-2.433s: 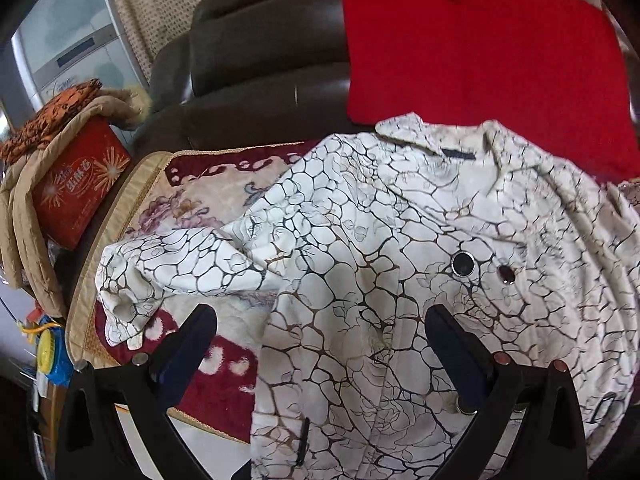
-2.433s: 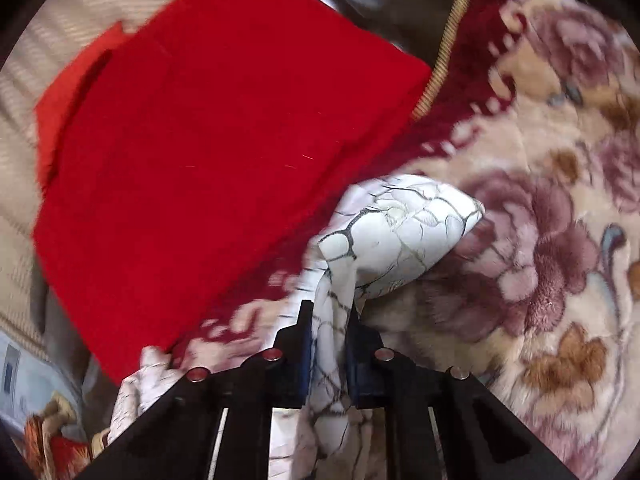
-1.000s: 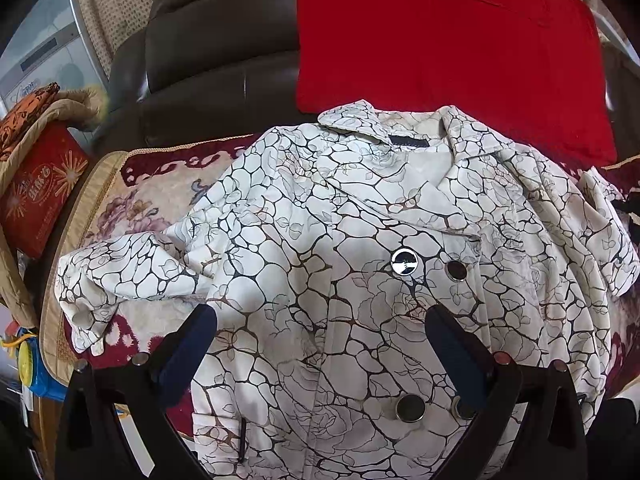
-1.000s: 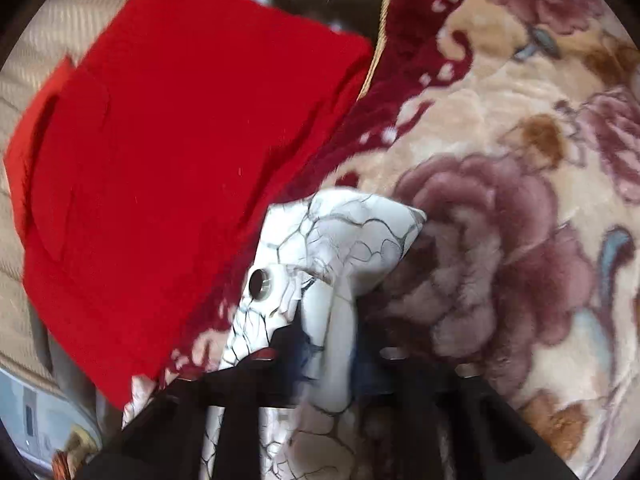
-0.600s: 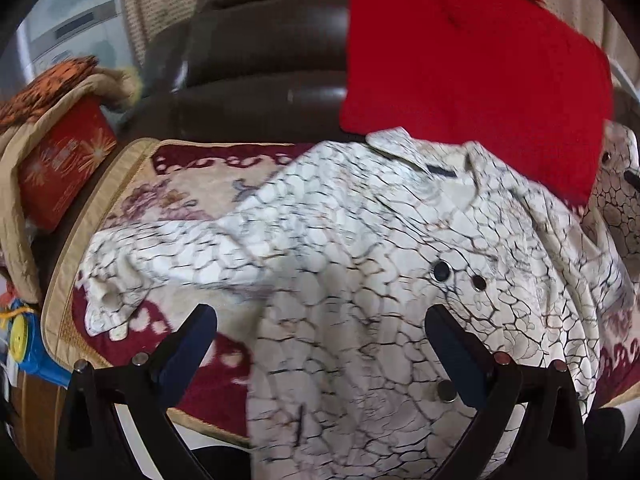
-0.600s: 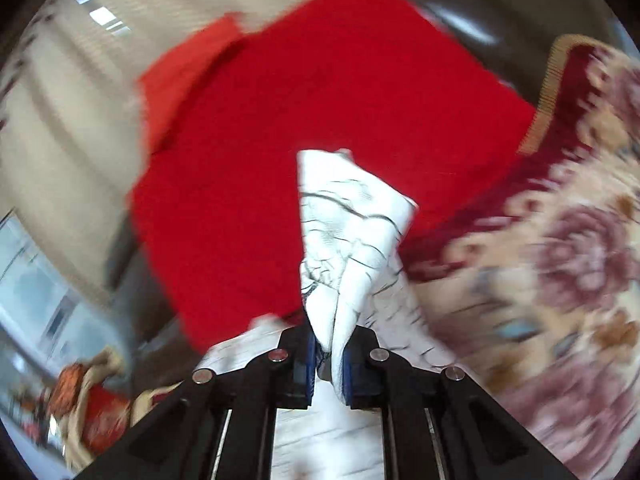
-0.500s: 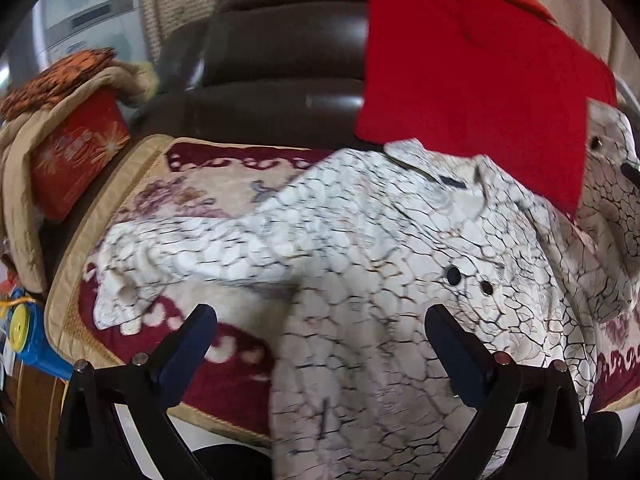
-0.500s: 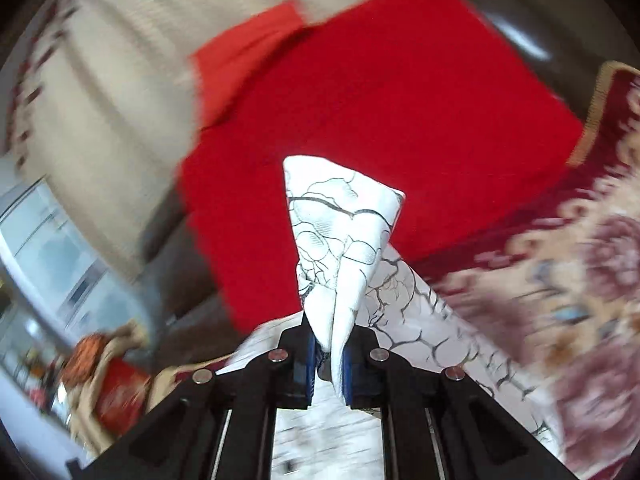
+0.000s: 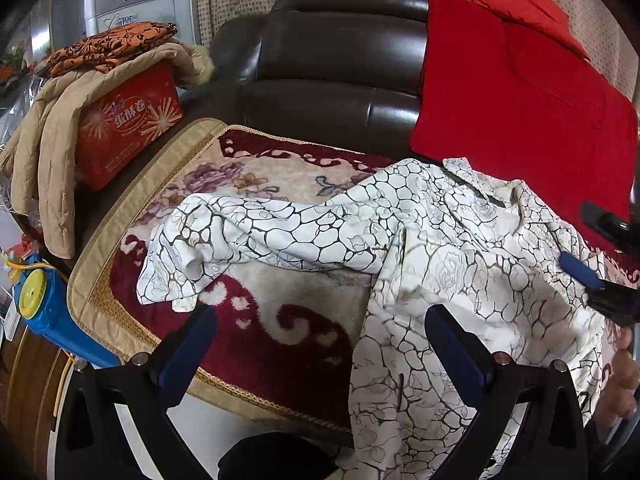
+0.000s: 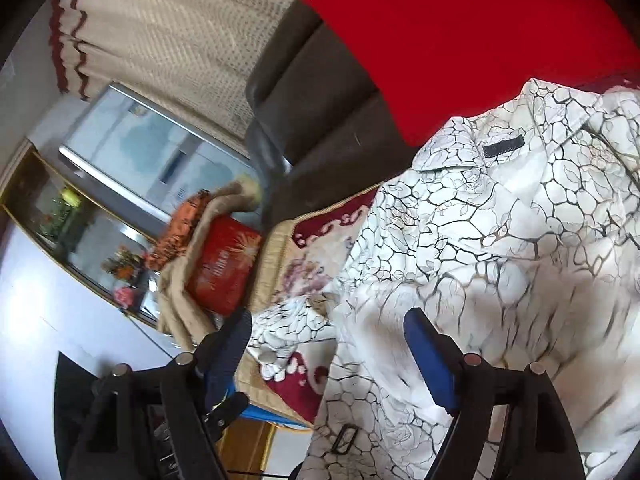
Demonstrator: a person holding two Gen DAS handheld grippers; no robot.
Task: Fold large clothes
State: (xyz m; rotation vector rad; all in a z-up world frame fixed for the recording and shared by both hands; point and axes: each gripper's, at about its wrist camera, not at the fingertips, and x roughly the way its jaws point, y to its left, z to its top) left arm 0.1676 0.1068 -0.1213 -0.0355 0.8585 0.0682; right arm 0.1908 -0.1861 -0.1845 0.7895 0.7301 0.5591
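Jacket [image 9: 460,248] with a white ground and a dark cracked-stone pattern lies spread on a flowered red and cream blanket [image 9: 280,332] that covers the seat of a dark brown leather sofa [image 9: 340,68]. Its collar, with a small dark label, points toward the sofa back, and its body hangs over the front edge of the seat. One sleeve [image 9: 256,236] stretches out sideways across the blanket, with its cuff lying crumpled near the blanket's gold-trimmed edge. A red cloth [image 9: 520,112] is draped over the sofa back, just behind the collar.

The left gripper [image 9: 320,340] hovers above the front of the seat with its blue-padded jaws wide apart and nothing between them; one finger is over the blanket, the other over the jacket's front. The right gripper [image 10: 328,352] is above the jacket too, and its jaws are opening, with no cloth pinched between the pads. In the left wrist view it shows at the right edge as a blue pad above the jacket's far side, and part of a hand [image 9: 620,384] shows below it.

At the end of the sofa a red box [image 9: 128,120] with gold lettering stands under a tan quilted coat [image 9: 52,152], with an orange patterned cloth [image 9: 108,44] folded on top. A blue container with a yellow lid [image 9: 40,304] sits lower down beside the sofa. The right wrist view is partly blurred.
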